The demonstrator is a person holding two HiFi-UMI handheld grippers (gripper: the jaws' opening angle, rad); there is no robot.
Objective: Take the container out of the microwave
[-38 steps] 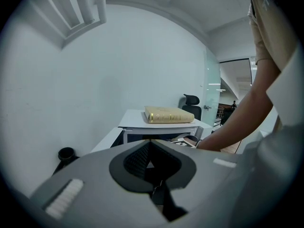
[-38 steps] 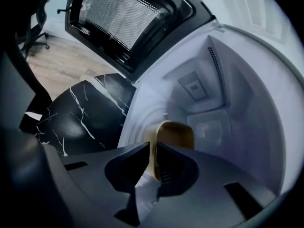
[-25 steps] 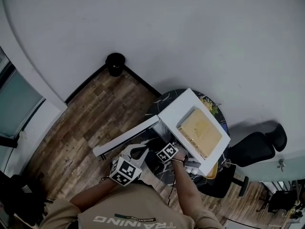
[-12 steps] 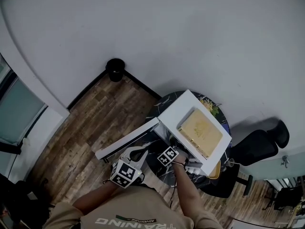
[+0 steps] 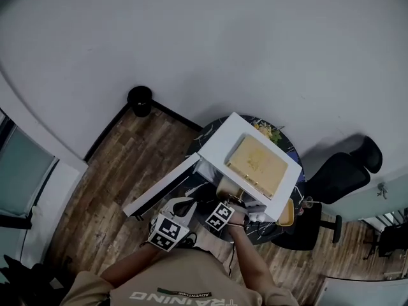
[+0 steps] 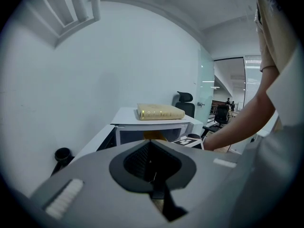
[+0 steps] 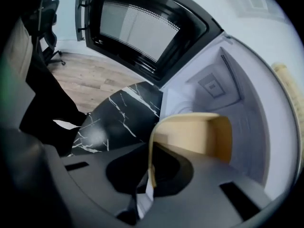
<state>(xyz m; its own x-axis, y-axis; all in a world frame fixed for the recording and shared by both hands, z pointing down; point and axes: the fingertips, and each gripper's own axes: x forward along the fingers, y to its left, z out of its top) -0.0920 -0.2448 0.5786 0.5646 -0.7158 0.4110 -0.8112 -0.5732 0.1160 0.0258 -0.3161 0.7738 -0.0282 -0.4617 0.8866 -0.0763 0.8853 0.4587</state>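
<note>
The white microwave (image 5: 220, 146) stands on a round black marble table (image 5: 203, 134) with its door (image 5: 162, 187) swung open to the left. A tan open-topped container (image 5: 228, 189) sticks out of the cavity's mouth. My right gripper (image 5: 228, 203) is shut on its near rim. In the right gripper view the container (image 7: 199, 134) has its thin wall pinched between the jaws of that gripper (image 7: 151, 167), with the white cavity (image 7: 223, 80) behind it. My left gripper (image 5: 185, 203) hangs below the door, shut and holding nothing. The left gripper view has this gripper (image 6: 151, 163) facing the microwave (image 6: 152, 127).
A yellow book-like box (image 5: 258, 161) lies on the microwave's top. A black bin (image 5: 139, 98) stands on the wood floor by the wall. A black office chair (image 5: 338, 177) is to the right of the table. The open door (image 7: 137, 27) fills the space left of the cavity.
The tan container has come forward out of the cavity with my right gripper, which has drawn back towards the person. The left gripper has barely moved.
</note>
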